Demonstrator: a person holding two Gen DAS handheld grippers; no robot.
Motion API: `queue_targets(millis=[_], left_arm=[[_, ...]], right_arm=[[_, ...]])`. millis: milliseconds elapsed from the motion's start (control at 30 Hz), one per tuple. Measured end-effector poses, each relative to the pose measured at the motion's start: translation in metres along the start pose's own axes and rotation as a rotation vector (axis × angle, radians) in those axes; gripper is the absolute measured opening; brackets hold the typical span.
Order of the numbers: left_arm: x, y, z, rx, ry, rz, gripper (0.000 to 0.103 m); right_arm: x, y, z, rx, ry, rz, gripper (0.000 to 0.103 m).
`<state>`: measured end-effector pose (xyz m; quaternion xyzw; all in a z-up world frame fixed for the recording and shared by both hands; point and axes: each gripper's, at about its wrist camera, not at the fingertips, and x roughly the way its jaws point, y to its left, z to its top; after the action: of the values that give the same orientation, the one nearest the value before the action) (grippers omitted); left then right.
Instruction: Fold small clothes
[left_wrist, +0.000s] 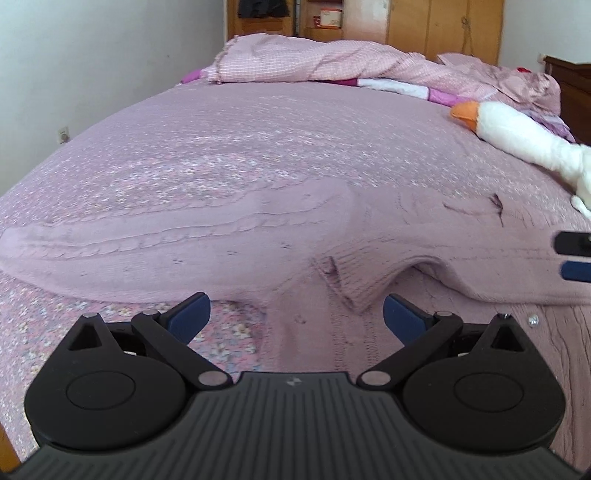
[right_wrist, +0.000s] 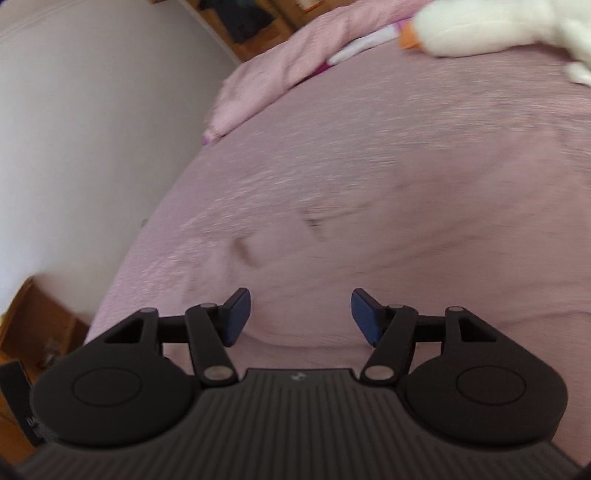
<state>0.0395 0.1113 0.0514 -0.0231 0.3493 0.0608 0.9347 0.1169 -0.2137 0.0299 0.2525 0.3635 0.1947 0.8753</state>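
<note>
A pink cable-knit sweater lies on the bed, one sleeve stretched out to the left and a ribbed cuff folded over near the middle. My left gripper is open and empty, just above the sweater, its jaws on either side of the cuff. My right gripper is open and empty over the sweater in its own blurred view. Its fingertips show at the right edge of the left wrist view.
The bed has a pink floral cover. A bunched pink checked quilt lies at the far end. A white plush goose lies at the right. A white wall runs along the left; wooden wardrobes stand behind.
</note>
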Motion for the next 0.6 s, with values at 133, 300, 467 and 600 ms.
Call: queue_targets(millis=[133,300,467,600], left_arm=[[0.013,-0.022,-0.001,0.112,-0.011,0.011,0.103],[0.045,-0.055,0.000,0.282,-0.036,0.065,0.102],[0.056,-0.045,0.009,0.254,-0.077,0.244,0.097],[0.051,-0.014,0.014,0.184,-0.091,0.365,0.097]], right_arm=[[-0.020,-0.031,-0.009,0.051,-0.012,-0.069,0.064],[-0.032,-0.061,-0.016,0.113,-0.024,-0.124,0.064],[-0.035,-0.075,-0.023,0.073,-0.031,-0.238,0.061],[-0.040,-0.083,-0.028,0.019,-0.048,-0.295,0.061]])
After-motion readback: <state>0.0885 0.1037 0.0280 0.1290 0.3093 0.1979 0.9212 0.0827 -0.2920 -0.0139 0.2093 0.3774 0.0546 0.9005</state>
